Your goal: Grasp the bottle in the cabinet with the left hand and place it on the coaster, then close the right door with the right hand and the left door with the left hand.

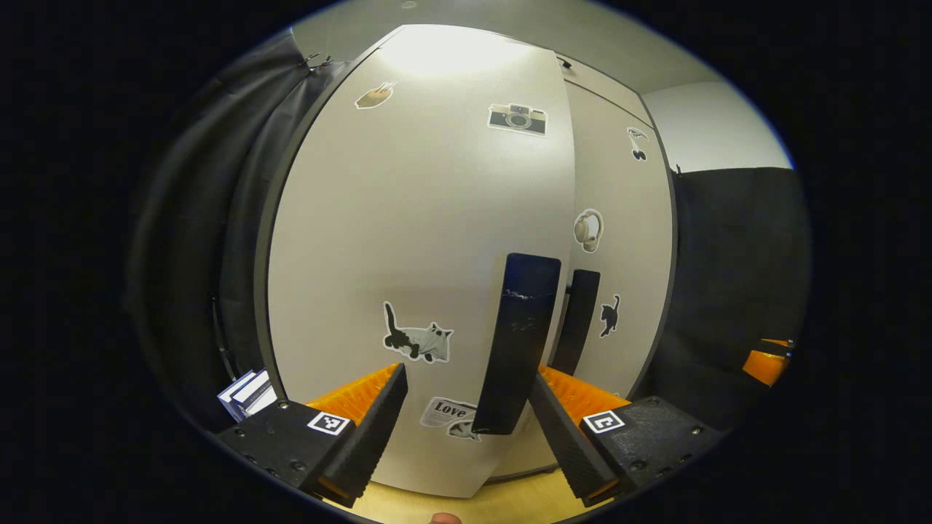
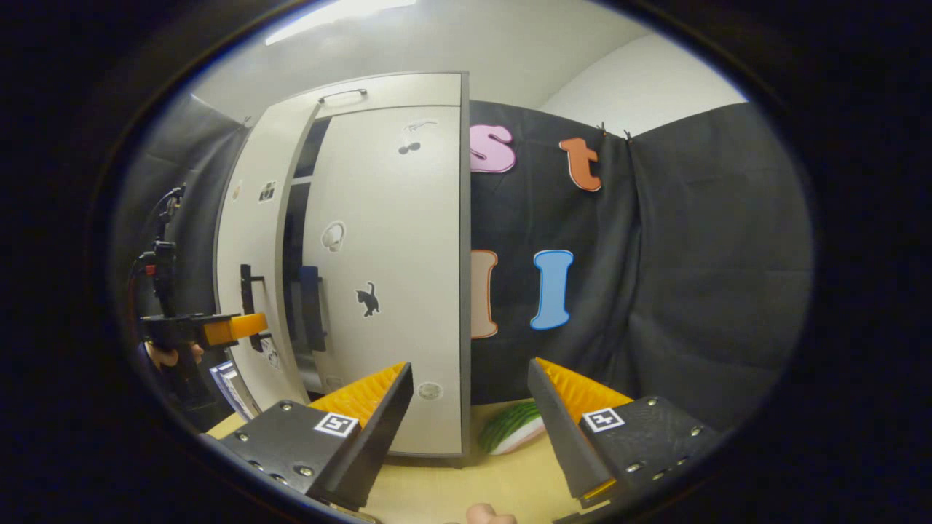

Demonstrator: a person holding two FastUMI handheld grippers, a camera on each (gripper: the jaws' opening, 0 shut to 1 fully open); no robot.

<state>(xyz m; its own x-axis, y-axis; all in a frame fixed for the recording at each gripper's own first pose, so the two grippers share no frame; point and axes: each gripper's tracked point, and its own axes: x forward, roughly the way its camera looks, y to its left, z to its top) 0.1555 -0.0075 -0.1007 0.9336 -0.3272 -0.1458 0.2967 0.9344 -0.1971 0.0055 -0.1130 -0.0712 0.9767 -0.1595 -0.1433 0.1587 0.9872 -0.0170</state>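
The left gripper (image 1: 466, 407) faces the cabinet's left door (image 1: 415, 240), its fingers spread wide and holding nothing; that door's dark vertical handle (image 1: 518, 342) stands between them, but contact cannot be told. The pale grey door bears cat and camera stickers and stands slightly ajar beside the right door (image 1: 619, 240), which is nearly shut. In the right gripper view, the right gripper (image 2: 470, 422) is likewise wide open and empty, near the cabinet's right door (image 2: 386, 269) above the wooden tabletop (image 2: 451, 487).
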